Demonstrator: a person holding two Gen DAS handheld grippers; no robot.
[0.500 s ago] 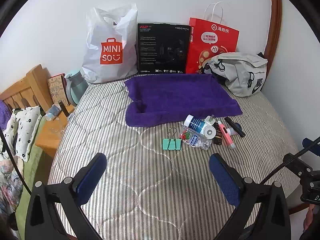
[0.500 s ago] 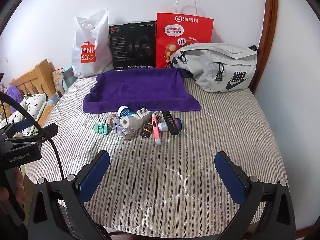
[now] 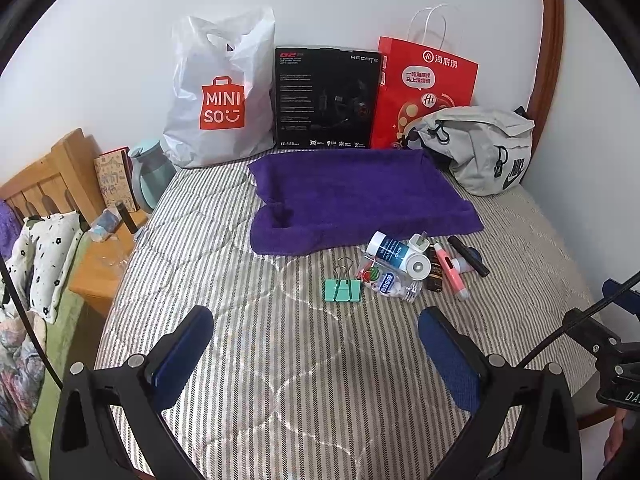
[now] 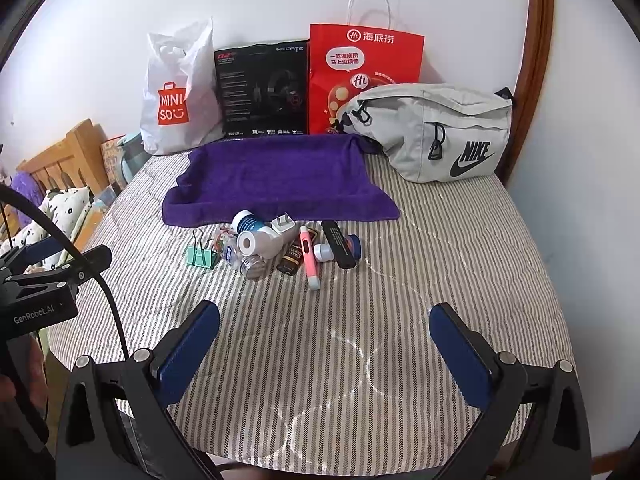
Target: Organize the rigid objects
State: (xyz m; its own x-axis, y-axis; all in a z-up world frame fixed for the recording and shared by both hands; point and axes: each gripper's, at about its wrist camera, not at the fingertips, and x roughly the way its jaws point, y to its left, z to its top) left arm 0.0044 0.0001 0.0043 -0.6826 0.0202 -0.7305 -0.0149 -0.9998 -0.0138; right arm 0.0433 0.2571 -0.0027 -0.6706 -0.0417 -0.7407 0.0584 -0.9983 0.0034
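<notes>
Holding both grippers above the striped quilt (image 4: 460,248), we keep the left gripper (image 3: 316,344) and the right gripper (image 4: 324,340) spread wide with nothing between their blue pads. The small rigid things lie in a tight cluster on the quilt just in front of the near edge of the purple towel (image 3: 356,196). At the cluster's left end sits a green clip (image 3: 342,289), slightly apart from the rest. Next to it lies a clear bottle (image 3: 390,280) on its side, touching a white bottle (image 3: 394,254) with a blue label. A white plug (image 4: 283,225) rests behind that bottle, close to the towel's edge. Further right we see a brown packet (image 4: 291,261), a pink pen (image 4: 310,256) pointing toward us, and a black stick (image 4: 338,243) lying over a small white and blue piece. Along the wall stand a white bag (image 3: 220,96), a black box (image 3: 326,98) and a red bag (image 3: 426,84); a grey pouch (image 4: 436,132) lies to the towel's right.
</notes>
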